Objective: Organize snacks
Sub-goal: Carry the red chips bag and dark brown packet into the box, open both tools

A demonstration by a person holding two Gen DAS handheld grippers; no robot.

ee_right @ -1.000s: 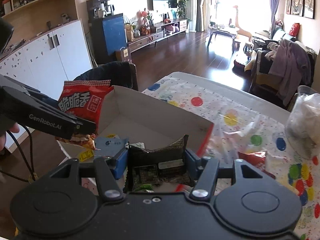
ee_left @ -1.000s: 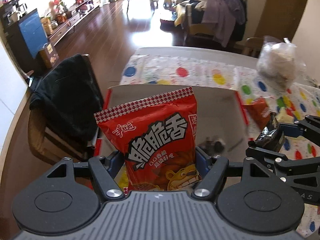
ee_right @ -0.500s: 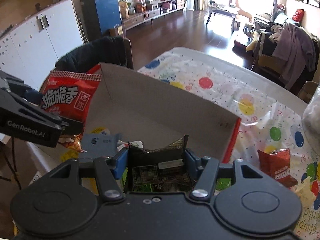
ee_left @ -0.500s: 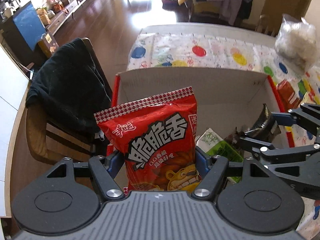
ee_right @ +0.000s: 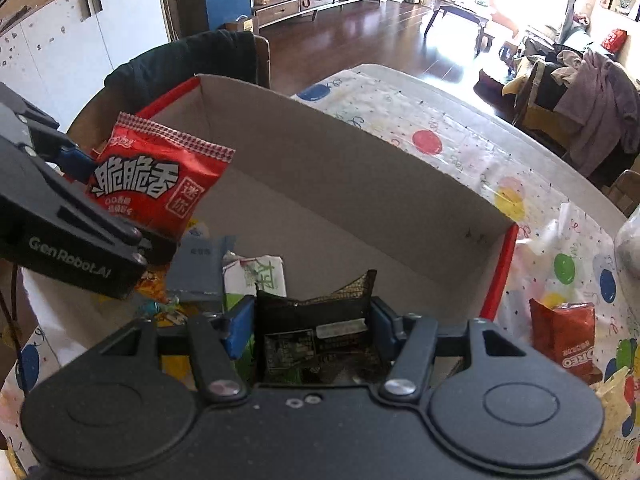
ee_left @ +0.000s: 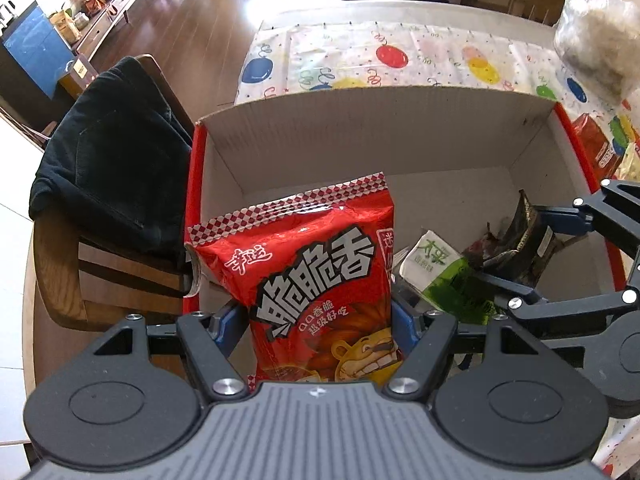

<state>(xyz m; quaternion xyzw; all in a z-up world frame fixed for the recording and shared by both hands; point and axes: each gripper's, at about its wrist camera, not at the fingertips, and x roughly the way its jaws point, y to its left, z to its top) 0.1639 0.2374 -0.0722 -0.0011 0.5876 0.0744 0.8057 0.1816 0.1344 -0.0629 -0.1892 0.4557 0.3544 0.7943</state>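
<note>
My left gripper is shut on a red snack bag with white Chinese lettering, held over the near left part of an open cardboard box. The same bag shows in the right wrist view, in the left gripper. My right gripper is shut on a dark snack packet over the box's near right part; it also shows in the left wrist view. A green-and-white packet and a blue packet lie in the box.
The box stands on a table with a balloon-print cloth. A red Oreo packet lies on the cloth right of the box. A clear plastic bag stands at the far right. A chair with a black jacket is left of the box.
Both grippers have moved forward and down over the box with their packets still held. The box floor and the packets in it now show more fully.
</note>
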